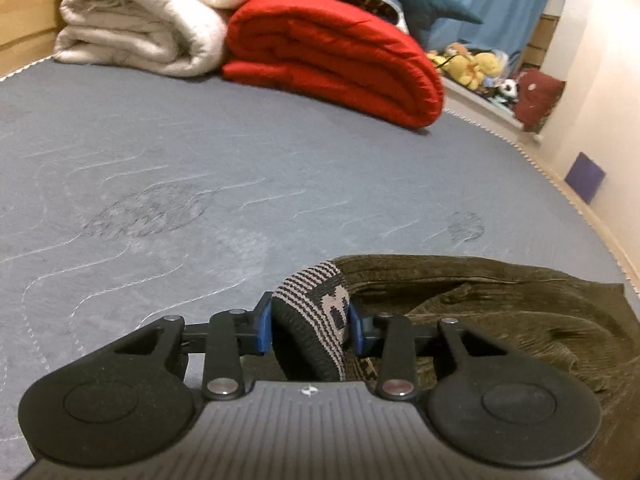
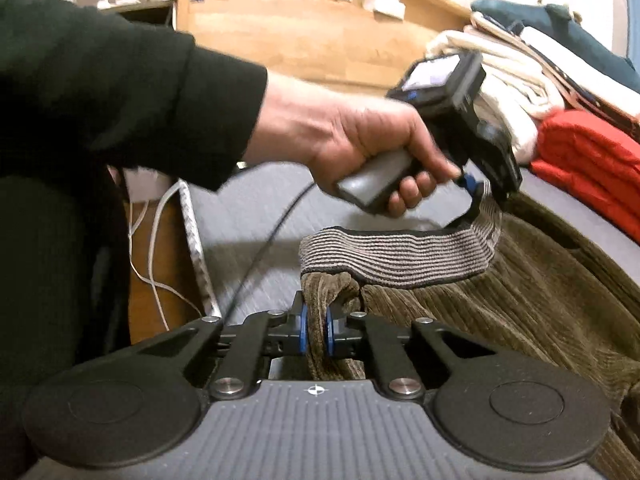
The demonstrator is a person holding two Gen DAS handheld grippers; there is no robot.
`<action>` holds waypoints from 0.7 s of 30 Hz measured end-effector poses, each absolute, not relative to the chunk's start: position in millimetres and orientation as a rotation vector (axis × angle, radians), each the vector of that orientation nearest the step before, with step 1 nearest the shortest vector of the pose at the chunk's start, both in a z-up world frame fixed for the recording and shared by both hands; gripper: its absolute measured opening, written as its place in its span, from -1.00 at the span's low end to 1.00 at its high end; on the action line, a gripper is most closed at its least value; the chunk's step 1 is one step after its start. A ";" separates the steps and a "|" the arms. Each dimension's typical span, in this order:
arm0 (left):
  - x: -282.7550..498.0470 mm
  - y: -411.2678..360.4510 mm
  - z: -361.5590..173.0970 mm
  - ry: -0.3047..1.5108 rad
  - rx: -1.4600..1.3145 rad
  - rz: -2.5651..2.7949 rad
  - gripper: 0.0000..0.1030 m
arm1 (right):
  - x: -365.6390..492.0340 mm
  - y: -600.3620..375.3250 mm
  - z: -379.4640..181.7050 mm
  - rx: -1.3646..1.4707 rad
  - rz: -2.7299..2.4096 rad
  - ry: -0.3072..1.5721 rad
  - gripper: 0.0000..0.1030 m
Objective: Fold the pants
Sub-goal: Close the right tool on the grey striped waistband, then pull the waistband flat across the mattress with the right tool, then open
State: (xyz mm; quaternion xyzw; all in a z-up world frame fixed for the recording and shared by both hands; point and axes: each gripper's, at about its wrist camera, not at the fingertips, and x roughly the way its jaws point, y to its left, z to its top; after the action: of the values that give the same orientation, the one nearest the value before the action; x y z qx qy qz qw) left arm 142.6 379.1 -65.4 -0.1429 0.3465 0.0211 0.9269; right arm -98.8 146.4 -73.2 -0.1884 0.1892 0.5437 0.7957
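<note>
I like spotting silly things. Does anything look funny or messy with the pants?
Yes. The brown corduroy pants lie bunched and wrinkled on the gray mattress, not flat. Their striped waistband hangs stretched between the two tongs: the left tongs pinch the striped end, the right tongs pinch a brown fold.

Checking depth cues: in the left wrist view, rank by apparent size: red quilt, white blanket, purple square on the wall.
1. Red quilt and white blanket: look alike, and the blanket is cut off by the frame, so unranked.
2. Purple square: clearly smallest.
</note>
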 end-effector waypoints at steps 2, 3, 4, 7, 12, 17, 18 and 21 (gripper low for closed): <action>143.1 377.1 -69.6 0.741 -0.293 0.047 -0.14 | -101.5 155.6 -77.7 -0.433 1.149 0.408 -0.82; 142.4 374.7 -69.7 0.747 -0.280 0.062 -0.03 | -100.5 159.5 -82.7 -0.449 1.133 0.431 -0.73; 140.0 373.9 -66.9 0.743 -0.275 0.072 0.01 | -98.3 163.0 -88.1 -0.463 1.130 0.473 -0.69; 127.4 363.2 -48.2 0.699 -0.222 0.068 0.13 | -97.0 159.4 -89.6 -0.453 1.100 0.511 -0.62; 91.6 347.1 -12.2 0.576 -0.162 0.045 0.21 | -95.6 125.1 -57.9 -0.304 1.090 0.491 -0.12; 75.9 321.6 -20.9 0.698 -0.155 -0.198 0.03 | -88.2 97.8 -66.9 -0.235 0.996 0.578 -0.12; 76.7 313.4 -31.5 0.771 -0.119 -0.232 -0.01 | -85.5 93.9 -75.1 -0.237 0.965 0.623 -0.12; 79.6 291.0 -74.9 1.026 0.065 -0.192 -0.04 | -81.3 84.3 -94.0 -0.237 0.916 0.730 -0.12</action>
State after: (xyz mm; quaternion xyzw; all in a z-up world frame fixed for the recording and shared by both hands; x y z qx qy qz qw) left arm 79.6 291.0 -74.9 0.0309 0.4899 -0.0919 0.8664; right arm -81.3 84.3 -94.0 -0.1117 0.3435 0.4311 0.8269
